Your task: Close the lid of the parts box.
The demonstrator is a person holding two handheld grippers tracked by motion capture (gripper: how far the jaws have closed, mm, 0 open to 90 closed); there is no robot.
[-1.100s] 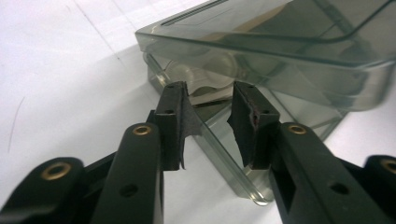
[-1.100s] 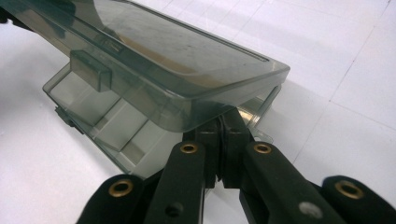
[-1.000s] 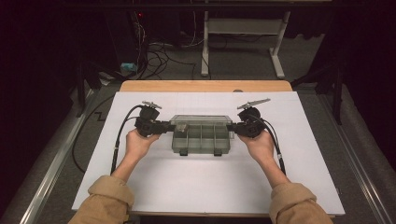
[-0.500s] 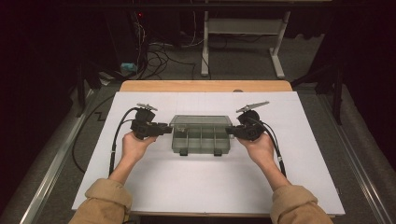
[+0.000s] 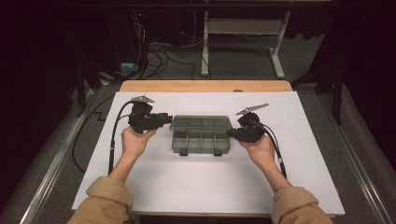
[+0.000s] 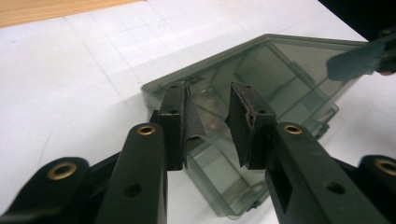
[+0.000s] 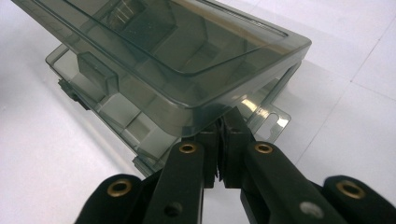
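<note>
My right gripper (image 5: 232, 134) has its jaws pressed together on the right end of the lid (image 7: 187, 56) of the smoky transparent organizer box (image 5: 201, 135); in the right gripper view the pads meet just under the lid's rounded corner, and the lid stands raised at a slant above the tray (image 7: 116, 116) with its dividers. My left gripper (image 5: 167, 119) is at the left end of the same box. Its jaws stand apart and have just been closing a little, and in the left gripper view the left edge of the box lies between and behind the two pads (image 6: 187, 123), but I cannot see the pads pressing on the plastic. The box sits near the middle of the white surface (image 5: 201, 186), with its long side running left to right and its two dark latches (image 5: 183, 152) facing me. Toward me there is a wide bare stretch of white surface between the front edge of the box and my sleeves (image 5: 105, 200), so both hands have free room there. Behind the box the white sheet continues to a strip of wood (image 5: 205, 86) at the far edge of the surface. To the left and to the right of my hands the sheet is also bare up to its edges, and the cables (image 5: 114, 135) hang from each gripper down beside my wrists.
</note>
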